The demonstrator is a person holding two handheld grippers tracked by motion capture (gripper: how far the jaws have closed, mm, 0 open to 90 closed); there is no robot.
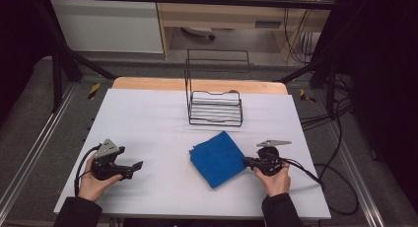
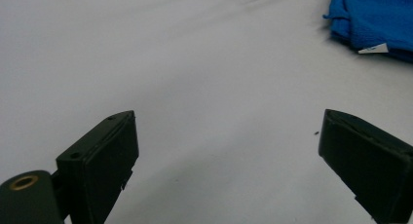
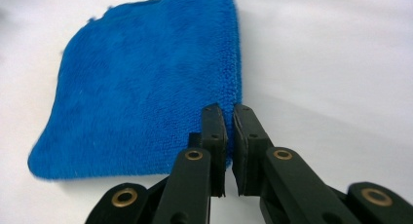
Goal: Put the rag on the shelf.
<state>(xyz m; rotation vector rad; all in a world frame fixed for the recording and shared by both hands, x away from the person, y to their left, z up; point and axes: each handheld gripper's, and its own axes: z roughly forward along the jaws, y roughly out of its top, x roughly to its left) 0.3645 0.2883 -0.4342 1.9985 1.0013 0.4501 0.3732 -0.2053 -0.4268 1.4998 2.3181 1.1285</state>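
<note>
Right gripper view: right gripper (image 3: 229, 146) nearly closed, pinching cloth (image 3: 146, 87) at its corner (soft, limp, light); left gripper (image 2: 229, 165) wide, empty.

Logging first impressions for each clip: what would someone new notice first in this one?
The folded blue cloth stands out on the white table, lying a little right of centre. The right gripper has its jaws closed at the cloth's right corner, apparently pinching the edge. Behind the cloth stands an empty black wire rack, and the left gripper rests with jaws wide open at the left, apart from the cloth.
</note>
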